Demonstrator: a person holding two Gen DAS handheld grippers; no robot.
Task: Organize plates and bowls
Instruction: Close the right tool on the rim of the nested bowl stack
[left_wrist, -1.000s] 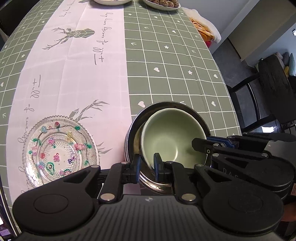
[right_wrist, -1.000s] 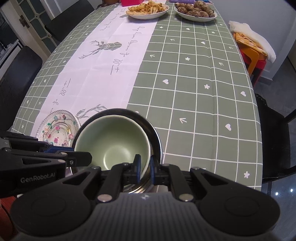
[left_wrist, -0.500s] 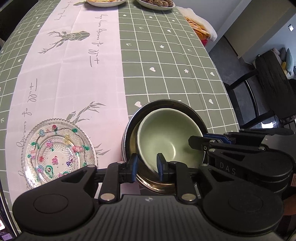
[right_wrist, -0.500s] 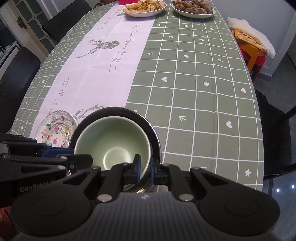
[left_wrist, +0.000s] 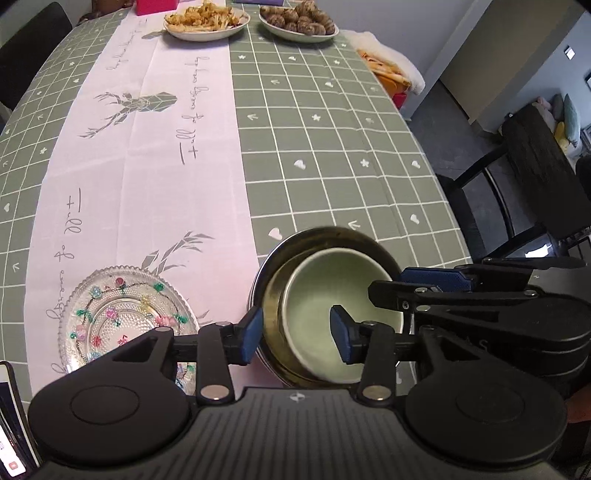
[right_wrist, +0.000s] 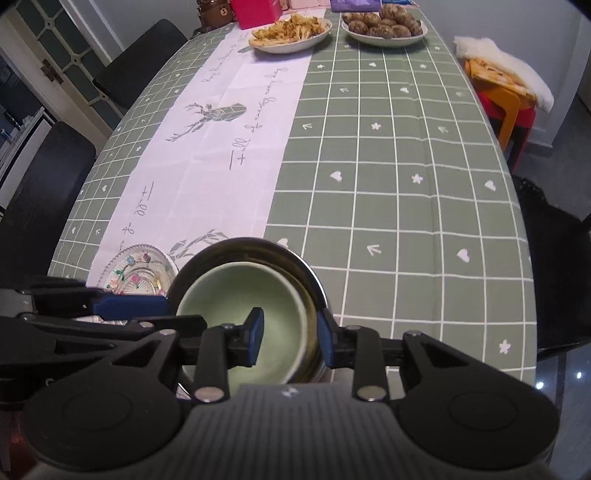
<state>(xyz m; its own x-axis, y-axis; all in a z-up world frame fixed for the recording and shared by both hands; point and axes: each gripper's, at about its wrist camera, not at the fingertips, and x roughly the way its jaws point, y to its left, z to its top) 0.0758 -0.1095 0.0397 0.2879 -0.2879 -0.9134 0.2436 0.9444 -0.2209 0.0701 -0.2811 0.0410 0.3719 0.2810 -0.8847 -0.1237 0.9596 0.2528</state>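
Observation:
A pale green bowl (left_wrist: 325, 295) sits tilted inside a steel bowl (left_wrist: 332, 240) on the green checked tablecloth; both show in the right wrist view too, green bowl (right_wrist: 236, 295) in steel bowl (right_wrist: 258, 247). My left gripper (left_wrist: 297, 336) is open, its fingers astride the near-left rims of both bowls. My right gripper (right_wrist: 290, 338) is open, astride the near-right rims. A patterned glass plate (left_wrist: 122, 317) lies left of the bowls, also in the right wrist view (right_wrist: 142, 271).
Two plates of food (left_wrist: 203, 22) (left_wrist: 299, 26) stand at the far end of the table. Dark chairs (right_wrist: 40, 192) line the left side, another chair (left_wrist: 535, 192) stands right. A phone (left_wrist: 11, 417) lies at the near left edge.
Both grippers have opened from shut on the bowl rims. Both have pulled back and tilted up, showing more of the far table.

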